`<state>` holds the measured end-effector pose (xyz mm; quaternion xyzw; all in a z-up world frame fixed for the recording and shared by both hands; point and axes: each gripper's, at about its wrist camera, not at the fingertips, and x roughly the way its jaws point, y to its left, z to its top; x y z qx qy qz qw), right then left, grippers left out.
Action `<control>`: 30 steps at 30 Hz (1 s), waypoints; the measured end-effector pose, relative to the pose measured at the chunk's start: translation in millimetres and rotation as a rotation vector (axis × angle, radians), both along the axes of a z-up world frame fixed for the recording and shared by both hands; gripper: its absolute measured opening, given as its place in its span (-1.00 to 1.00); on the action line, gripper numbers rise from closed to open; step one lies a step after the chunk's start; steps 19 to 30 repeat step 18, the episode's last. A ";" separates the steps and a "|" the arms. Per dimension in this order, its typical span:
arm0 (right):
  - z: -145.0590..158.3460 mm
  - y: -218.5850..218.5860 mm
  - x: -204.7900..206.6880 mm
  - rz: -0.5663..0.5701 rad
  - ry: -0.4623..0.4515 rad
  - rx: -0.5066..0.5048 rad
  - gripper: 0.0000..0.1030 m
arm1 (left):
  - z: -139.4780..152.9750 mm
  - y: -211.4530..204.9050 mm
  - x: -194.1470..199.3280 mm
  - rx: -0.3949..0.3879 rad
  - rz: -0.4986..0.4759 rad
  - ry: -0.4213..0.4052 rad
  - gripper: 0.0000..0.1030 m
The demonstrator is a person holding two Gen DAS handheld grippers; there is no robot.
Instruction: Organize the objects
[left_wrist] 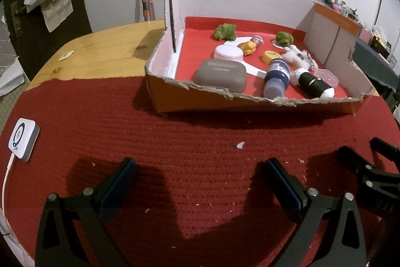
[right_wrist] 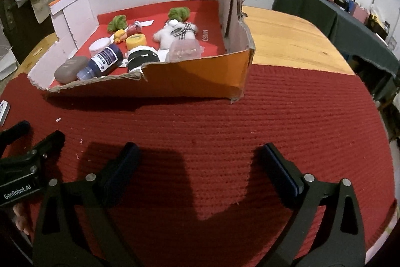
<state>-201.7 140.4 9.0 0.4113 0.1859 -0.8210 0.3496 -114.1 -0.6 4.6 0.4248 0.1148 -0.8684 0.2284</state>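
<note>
Cardboard box (left_wrist: 175,101) sits on the red mat (left_wrist: 190,167) that covers the near half of the wooden table (left_wrist: 105,49), and every small item lies inside it. Against the box's torn front wall rest a grey case (left_wrist: 221,75), a dark blue bottle (left_wrist: 276,78) on its side, and a black and white tube (left_wrist: 313,85). Behind these, toward the box's back wall, are a white lid (left_wrist: 228,53), a yellow cap (left_wrist: 271,55), a white plush bear (right_wrist: 175,34) and two green plush toys (left_wrist: 225,31) (left_wrist: 283,38). Left of the box, a white square device (left_wrist: 22,139) lies at the mat's edge. Both the left gripper (left_wrist: 200,167) and the right gripper (right_wrist: 200,152) hover over the mat in front of the box, fingers spread wide and holding nothing.
</note>
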 end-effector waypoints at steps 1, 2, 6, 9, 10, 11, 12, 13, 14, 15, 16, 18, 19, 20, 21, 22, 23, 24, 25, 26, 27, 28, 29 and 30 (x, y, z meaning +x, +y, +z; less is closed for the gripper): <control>-0.2 0.1 0.4 -0.003 0.002 0.003 0.97 | -0.2 0.3 0.6 -0.001 0.001 0.001 1.00; -0.1 0.1 0.1 -0.007 0.002 0.003 0.98 | 0.1 0.0 -0.4 -0.001 0.002 0.001 1.00; 0.1 0.0 -0.2 -0.013 0.001 0.005 1.00 | 0.0 0.0 -0.5 -0.001 0.001 0.001 1.00; 0.0 -0.6 -0.4 -0.013 0.003 0.007 1.00 | -0.1 0.1 -0.3 -0.001 0.002 0.001 1.00; 0.0 -0.7 -0.4 -0.014 0.003 0.007 1.00 | -0.3 0.4 0.2 -0.002 0.002 0.001 1.00; 0.0 -0.7 -0.3 -0.014 0.003 0.007 1.00 | -0.2 0.1 -0.2 -0.002 0.002 0.001 1.00; 0.0 -0.6 -0.4 -0.014 0.003 0.007 1.00 | 0.2 0.2 -0.4 -0.002 0.001 0.001 1.00; -0.1 -0.6 -0.4 -0.013 0.003 0.007 1.00 | 0.1 0.4 -0.3 -0.002 0.001 0.002 1.00; -0.1 -0.6 -0.4 -0.013 0.003 0.007 1.00 | 0.2 0.4 -0.6 -0.003 0.001 0.003 1.00; -0.1 -0.6 -0.3 -0.013 0.003 0.007 1.00 | 0.2 0.7 -0.5 -0.003 0.001 0.003 1.00; -0.1 -0.6 -0.3 -0.014 0.003 0.007 1.00 | 0.5 0.7 -0.9 -0.003 0.001 0.003 1.00; -0.1 -0.6 -0.4 -0.013 0.003 0.006 1.00 | 0.4 0.6 -0.9 -0.003 0.001 0.002 1.00; -0.1 -0.6 -0.4 -0.013 0.003 0.006 1.00 | 0.4 0.6 -0.9 -0.003 0.001 0.002 1.00; -0.1 -0.6 -0.4 -0.013 0.003 0.006 1.00 | 0.4 0.6 -0.9 -0.003 0.001 0.002 1.00; -0.1 -0.6 -0.4 -0.013 0.003 0.006 1.00 | 0.4 0.6 -0.9 -0.003 0.001 0.002 1.00; -0.1 -0.6 -0.4 -0.013 0.003 0.006 1.00 | 0.4 0.6 -0.9 -0.003 0.001 0.002 1.00; -0.1 -0.6 -0.4 -0.013 0.003 0.006 1.00 | 0.4 0.6 -0.9 -0.003 0.001 0.002 1.00; -0.1 -0.6 -0.4 -0.013 0.003 0.006 1.00 | 0.4 0.6 -0.9 -0.003 0.001 0.002 1.00; -0.1 -0.6 -0.4 -0.013 0.003 0.006 1.00 | 0.4 0.6 -0.9 -0.003 0.001 0.002 1.00; -0.1 -0.6 -0.4 -0.013 0.003 0.006 1.00 | 0.4 0.6 -0.9 -0.003 0.001 0.002 1.00; -0.1 -0.6 -0.4 -0.013 0.003 0.006 1.00 | 0.4 0.6 -0.9 -0.003 0.001 0.002 1.00; -0.1 -0.6 -0.4 -0.013 0.003 0.006 1.00 | 0.4 0.6 -0.9 -0.003 0.001 0.002 1.00; -0.1 -0.6 -0.4 -0.013 0.003 0.006 1.00 | 0.4 0.6 -0.9 -0.003 0.001 0.002 1.00; -0.1 -0.6 -0.4 -0.013 0.003 0.006 1.00 | 0.4 0.6 -0.9 -0.003 0.001 0.002 1.00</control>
